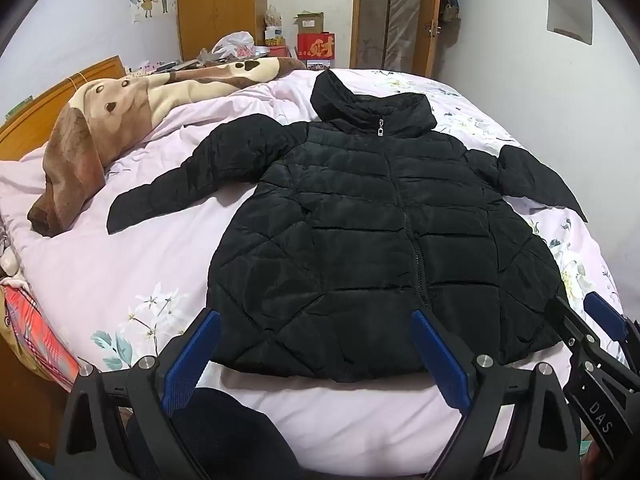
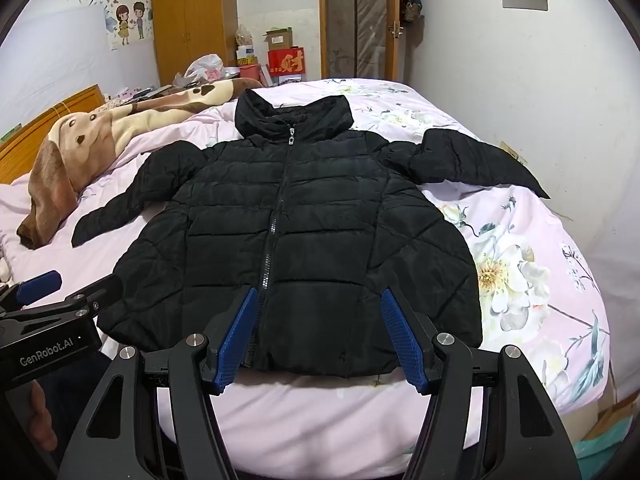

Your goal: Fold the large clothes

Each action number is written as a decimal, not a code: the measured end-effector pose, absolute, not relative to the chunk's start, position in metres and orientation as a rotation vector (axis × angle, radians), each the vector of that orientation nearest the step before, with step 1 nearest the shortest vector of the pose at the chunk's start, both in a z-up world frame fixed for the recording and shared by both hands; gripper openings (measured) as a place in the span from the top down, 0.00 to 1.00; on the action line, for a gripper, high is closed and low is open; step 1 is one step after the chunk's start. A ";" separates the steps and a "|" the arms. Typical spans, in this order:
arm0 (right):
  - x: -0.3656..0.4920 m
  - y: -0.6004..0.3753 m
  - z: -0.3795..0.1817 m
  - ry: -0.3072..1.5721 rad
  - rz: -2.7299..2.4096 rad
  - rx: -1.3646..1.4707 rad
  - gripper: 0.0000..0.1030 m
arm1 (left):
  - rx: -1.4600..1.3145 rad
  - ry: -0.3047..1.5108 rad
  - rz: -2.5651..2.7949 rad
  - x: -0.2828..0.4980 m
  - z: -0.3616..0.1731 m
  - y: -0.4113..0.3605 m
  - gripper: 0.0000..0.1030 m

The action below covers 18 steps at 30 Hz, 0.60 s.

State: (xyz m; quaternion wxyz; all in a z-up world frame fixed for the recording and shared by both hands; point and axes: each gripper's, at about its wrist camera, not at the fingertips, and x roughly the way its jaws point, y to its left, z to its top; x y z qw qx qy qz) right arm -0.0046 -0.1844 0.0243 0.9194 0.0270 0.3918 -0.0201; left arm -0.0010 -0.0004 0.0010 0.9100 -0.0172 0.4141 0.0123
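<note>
A black quilted puffer jacket (image 1: 360, 216) lies flat and zipped on the bed, front up, hood at the far end, both sleeves spread out; it also shows in the right wrist view (image 2: 288, 224). My left gripper (image 1: 316, 316) is open and empty, above the jacket's hem near its left side. My right gripper (image 2: 316, 296) is open and empty, above the hem near the zipper. The right gripper also shows at the right edge of the left wrist view (image 1: 580, 308), and the left gripper at the left edge of the right wrist view (image 2: 76, 280).
The bed has a pink floral sheet (image 2: 512, 272). A brown and cream dog-print blanket (image 1: 100, 132) lies bunched at the left by the wooden headboard (image 1: 52, 96). A wardrobe (image 2: 192, 20), boxes and a door stand beyond the bed's far end.
</note>
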 end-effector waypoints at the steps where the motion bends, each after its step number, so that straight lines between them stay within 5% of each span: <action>1: -0.005 -0.184 0.025 0.801 -0.041 0.056 0.37 | -0.036 0.852 0.028 -0.002 0.002 0.000 0.07; 18: -0.003 -0.184 0.042 0.763 -0.042 0.045 0.37 | -0.076 0.845 0.010 0.008 0.022 -0.001 0.07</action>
